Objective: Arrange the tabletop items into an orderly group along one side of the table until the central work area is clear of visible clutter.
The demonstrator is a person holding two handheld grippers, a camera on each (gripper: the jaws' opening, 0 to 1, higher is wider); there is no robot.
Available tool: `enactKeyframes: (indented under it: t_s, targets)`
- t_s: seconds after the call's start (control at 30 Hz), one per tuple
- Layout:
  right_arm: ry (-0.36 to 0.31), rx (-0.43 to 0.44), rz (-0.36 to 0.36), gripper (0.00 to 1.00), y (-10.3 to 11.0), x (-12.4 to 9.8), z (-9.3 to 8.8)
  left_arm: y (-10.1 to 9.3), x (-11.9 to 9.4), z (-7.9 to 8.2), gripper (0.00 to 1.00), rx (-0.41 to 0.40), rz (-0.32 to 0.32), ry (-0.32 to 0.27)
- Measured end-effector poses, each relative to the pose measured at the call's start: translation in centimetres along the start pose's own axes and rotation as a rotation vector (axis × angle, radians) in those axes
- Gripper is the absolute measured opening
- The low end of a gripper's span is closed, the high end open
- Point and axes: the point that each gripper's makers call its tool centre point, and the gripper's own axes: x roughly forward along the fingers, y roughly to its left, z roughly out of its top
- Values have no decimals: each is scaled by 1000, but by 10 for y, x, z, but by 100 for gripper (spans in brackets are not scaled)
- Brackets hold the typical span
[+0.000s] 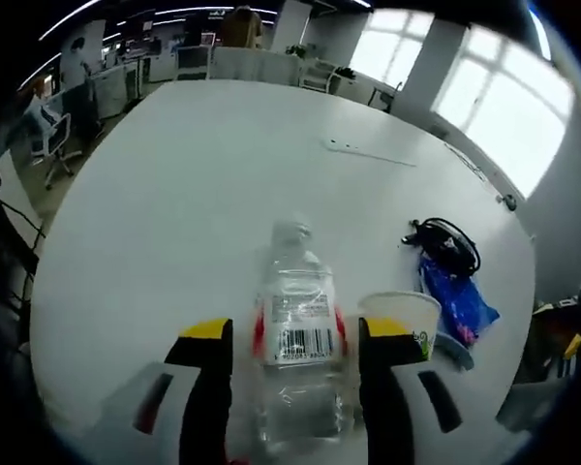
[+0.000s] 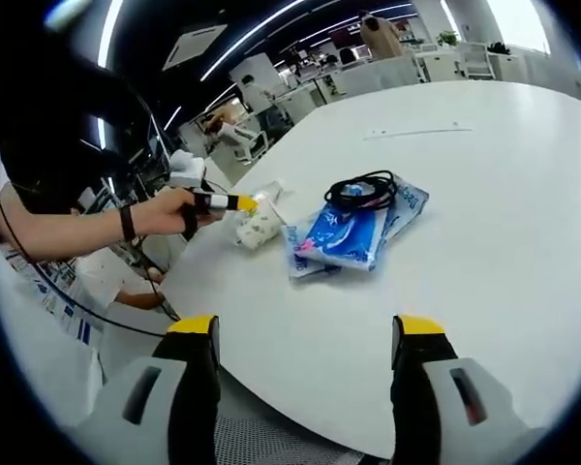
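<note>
Clear plastic, ribbed and crinkly, the water bottle (image 1: 295, 339) with its white barcode label sits between my left tongs (image 1: 294, 339), whose yellow-tipped jaws close against its sides near the table (image 1: 174, 213) edge. Just beside it stands a white paper cup (image 1: 402, 315). Further along the edge lie glossy blue packets (image 2: 344, 232) under a coiled black cable (image 2: 363, 189). My right tongs (image 2: 305, 334) hang open over the white rim. My hand (image 2: 169, 213) reaches forward.
</note>
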Motion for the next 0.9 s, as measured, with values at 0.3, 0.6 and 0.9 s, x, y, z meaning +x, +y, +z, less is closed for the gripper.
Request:
enactKeyframes:
  t_s: [0.3, 0.6, 0.9]
  targets:
    - [-4, 11, 1, 72, -1, 2, 1, -8, 4, 1, 40, 91, -16, 57]
    - [-6, 12, 5, 71, 0, 4, 1, -5, 0, -4, 36, 48, -49, 63]
    - [-4, 11, 10, 71, 1, 4, 0, -9, -9, -15, 35, -85, -135, 63]
